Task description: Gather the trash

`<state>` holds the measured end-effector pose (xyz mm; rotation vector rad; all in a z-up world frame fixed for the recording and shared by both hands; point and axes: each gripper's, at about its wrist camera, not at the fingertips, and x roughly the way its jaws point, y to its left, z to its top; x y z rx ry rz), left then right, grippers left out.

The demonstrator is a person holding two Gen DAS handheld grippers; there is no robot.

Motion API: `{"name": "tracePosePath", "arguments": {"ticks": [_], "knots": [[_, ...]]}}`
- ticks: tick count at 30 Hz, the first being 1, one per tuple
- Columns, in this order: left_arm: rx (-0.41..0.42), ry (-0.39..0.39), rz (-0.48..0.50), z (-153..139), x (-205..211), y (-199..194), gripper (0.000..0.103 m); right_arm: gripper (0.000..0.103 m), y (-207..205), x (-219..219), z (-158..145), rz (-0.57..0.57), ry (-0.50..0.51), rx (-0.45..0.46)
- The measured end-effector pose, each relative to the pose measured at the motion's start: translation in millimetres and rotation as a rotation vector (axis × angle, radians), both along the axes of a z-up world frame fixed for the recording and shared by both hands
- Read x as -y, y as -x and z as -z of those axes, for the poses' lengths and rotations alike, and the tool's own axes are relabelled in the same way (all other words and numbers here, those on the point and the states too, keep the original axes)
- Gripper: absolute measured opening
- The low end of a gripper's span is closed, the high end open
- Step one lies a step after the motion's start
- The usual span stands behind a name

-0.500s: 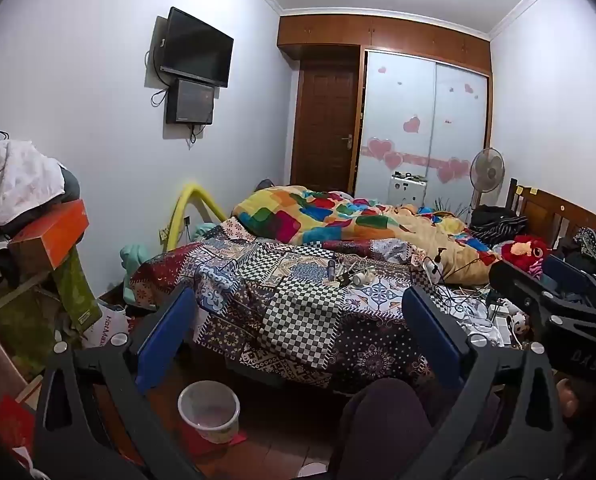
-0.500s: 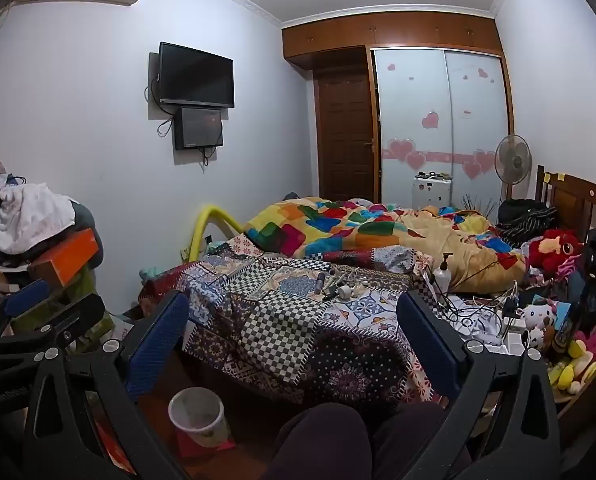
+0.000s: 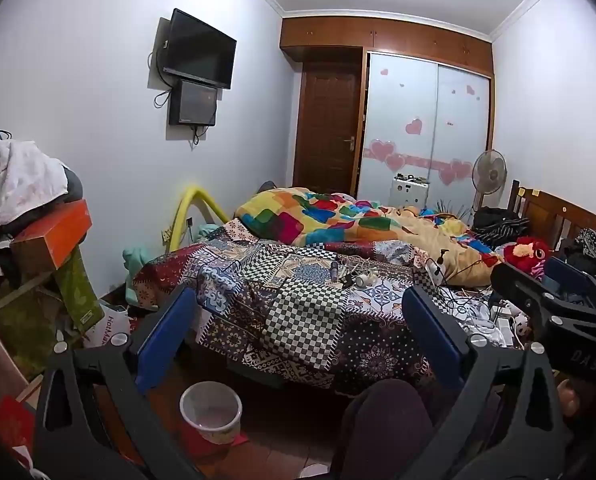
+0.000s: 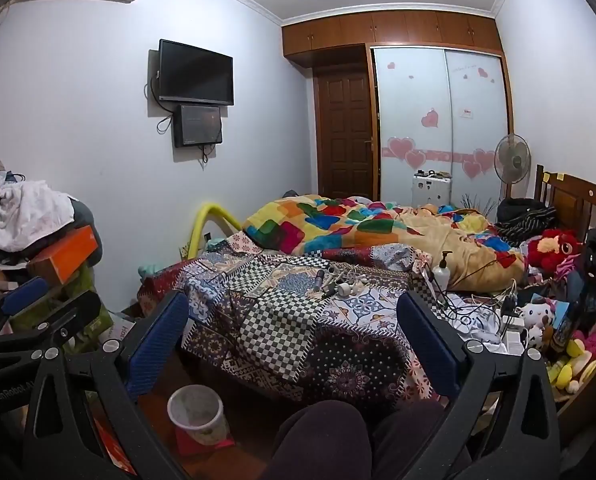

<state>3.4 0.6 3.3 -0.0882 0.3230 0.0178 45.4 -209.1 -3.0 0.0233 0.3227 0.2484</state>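
Observation:
A white waste bin (image 3: pixel 211 411) stands on the floor at the foot of the bed, low between the fingers; it also shows in the right wrist view (image 4: pixel 195 413). Small loose items (image 3: pixel 352 276) lie in a cluster on the patchwork bedspread (image 3: pixel 298 320), also seen in the right wrist view (image 4: pixel 338 282). My left gripper (image 3: pixel 298 334) is open and empty, held well back from the bed. My right gripper (image 4: pixel 291 330) is open and empty too. The right gripper's body shows at the left view's right edge (image 3: pixel 554 312).
A clutter pile with an orange box (image 3: pixel 53 236) and clothes stands at the left. Cables, a pump bottle (image 4: pixel 442 270) and plush toys (image 4: pixel 554 246) crowd the bed's right side. A fan (image 4: pixel 512 160), a wardrobe and a shut door are at the back. My knees (image 4: pixel 326 436) are below.
Both views have shifted only slightly; the grippers stay open and empty, and nothing on the bed or floor has moved.

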Motion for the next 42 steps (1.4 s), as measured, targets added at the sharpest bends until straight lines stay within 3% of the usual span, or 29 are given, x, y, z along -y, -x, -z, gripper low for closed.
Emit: {"name": "tracePosePath", "arguments": {"ticks": [42], "knots": [[0.001, 0.011, -0.004, 5.7, -2.1, 5.3, 0.103, 0.103, -2.1, 4.2, 2.0, 0.017, 0.013, -0.028]]}}
